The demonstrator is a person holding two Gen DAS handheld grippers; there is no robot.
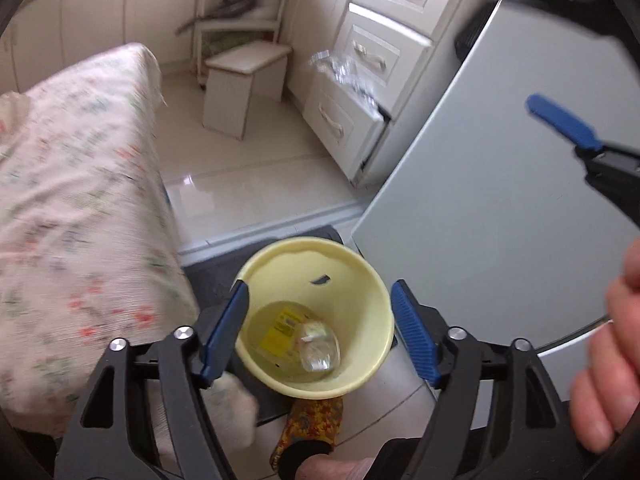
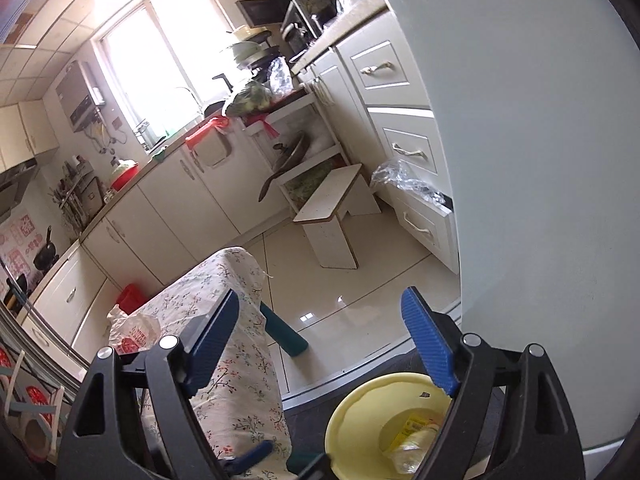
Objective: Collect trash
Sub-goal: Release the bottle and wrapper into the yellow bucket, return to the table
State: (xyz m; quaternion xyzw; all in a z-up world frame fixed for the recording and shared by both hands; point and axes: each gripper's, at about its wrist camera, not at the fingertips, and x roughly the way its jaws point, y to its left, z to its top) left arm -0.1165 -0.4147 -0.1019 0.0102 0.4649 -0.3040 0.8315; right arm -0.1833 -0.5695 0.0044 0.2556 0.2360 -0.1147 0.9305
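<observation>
A pale yellow bin stands on a dark mat on the floor, between the table and a grey-white appliance. A clear plastic bottle with a yellow label lies in its bottom. My left gripper hangs open right above the bin's mouth, with nothing between its blue pads. In the right wrist view my right gripper is open and empty, higher up and pointing across the kitchen floor. The bin and bottle sit low in that view, under its right finger.
A table with a floral cloth stands left of the bin, with a white and red plastic bag on it. The appliance's side is close on the right. A white stool and drawers with a clear bag lie beyond. A patterned slipper is by the bin.
</observation>
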